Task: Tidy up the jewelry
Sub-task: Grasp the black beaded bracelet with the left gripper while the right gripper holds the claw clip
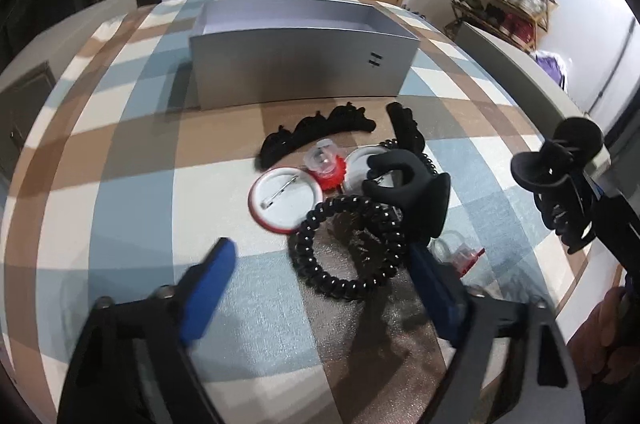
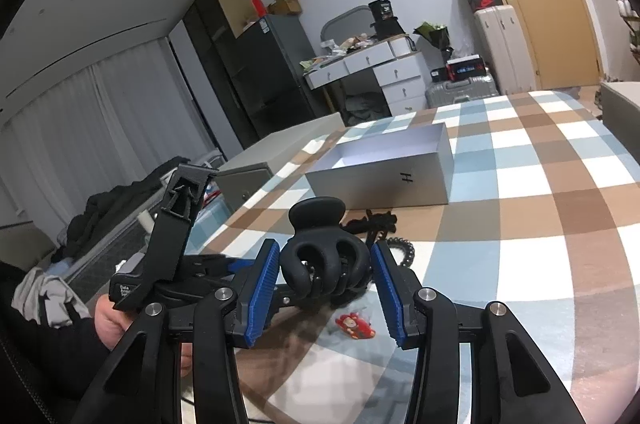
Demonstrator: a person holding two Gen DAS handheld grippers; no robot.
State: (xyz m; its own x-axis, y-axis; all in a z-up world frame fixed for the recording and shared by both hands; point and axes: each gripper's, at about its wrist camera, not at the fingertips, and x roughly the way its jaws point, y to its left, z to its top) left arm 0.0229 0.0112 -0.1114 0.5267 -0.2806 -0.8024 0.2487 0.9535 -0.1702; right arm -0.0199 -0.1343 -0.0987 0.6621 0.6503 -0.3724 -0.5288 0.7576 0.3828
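Checked cloth [image 1: 120,152], left view alone: coil tie [image 1: 344,244]

Surface [image 1: 132,152] covered in a blue, brown and white check cloth. Lying on it: open grey box [image 1: 300,64], black coiled hair tie [image 1: 344,248], round pin badge [image 1: 284,200] face down, black scrunchie [image 1: 316,134], black claw clip [image 1: 408,192], small red-and-clear pieces [image 1: 326,162].

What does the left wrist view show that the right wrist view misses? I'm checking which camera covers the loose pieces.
Only left wrist: the round pin badge, black coil hair tie and a second black claw clip on the cloth. Only right wrist: a red charm. Both: the grey box, and the black claw clip between the right gripper's fingers.
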